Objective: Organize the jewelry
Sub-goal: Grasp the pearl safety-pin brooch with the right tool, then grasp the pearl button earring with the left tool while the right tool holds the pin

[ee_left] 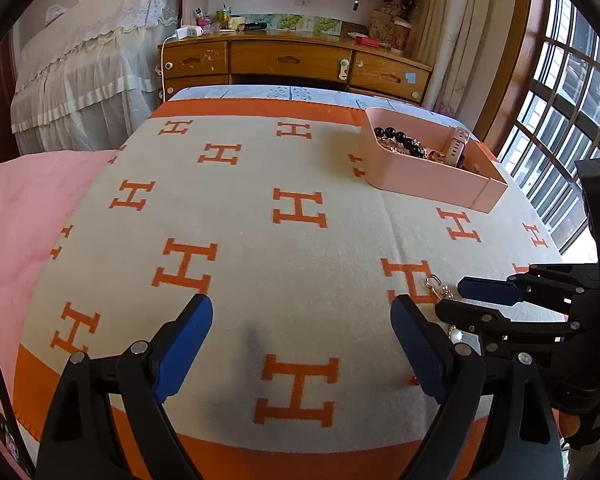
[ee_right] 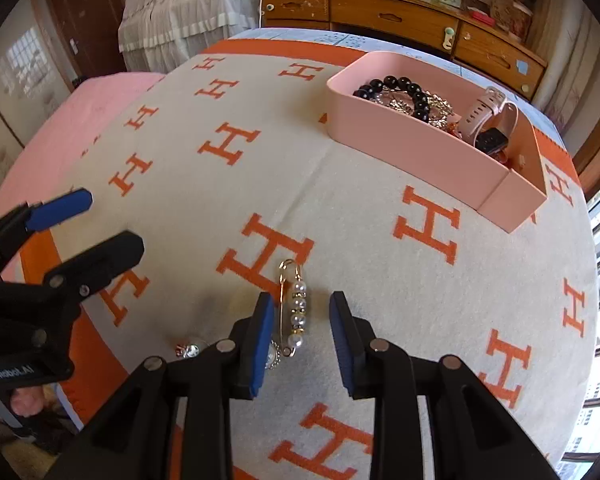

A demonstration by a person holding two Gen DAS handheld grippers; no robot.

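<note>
Flat between the right gripper's (ee_right: pixel 300 300) parted jaws, gold pearl-strung pin (ee_right: pixel 293 309), perhaps a brooch; left jaws wide.

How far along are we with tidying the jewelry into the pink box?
Done: the pink box already holds a black bead bracelet, a watch and other pieces. In hand: nothing yet; the right gripper straddles the pearl pin lying on the blanket, its fingers not touching it. The left gripper is open and empty. Left: the pin and a small piece beside it.

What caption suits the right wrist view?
Open right gripper straddles a pearl pin on the blanket; pink tray beyond.
</note>
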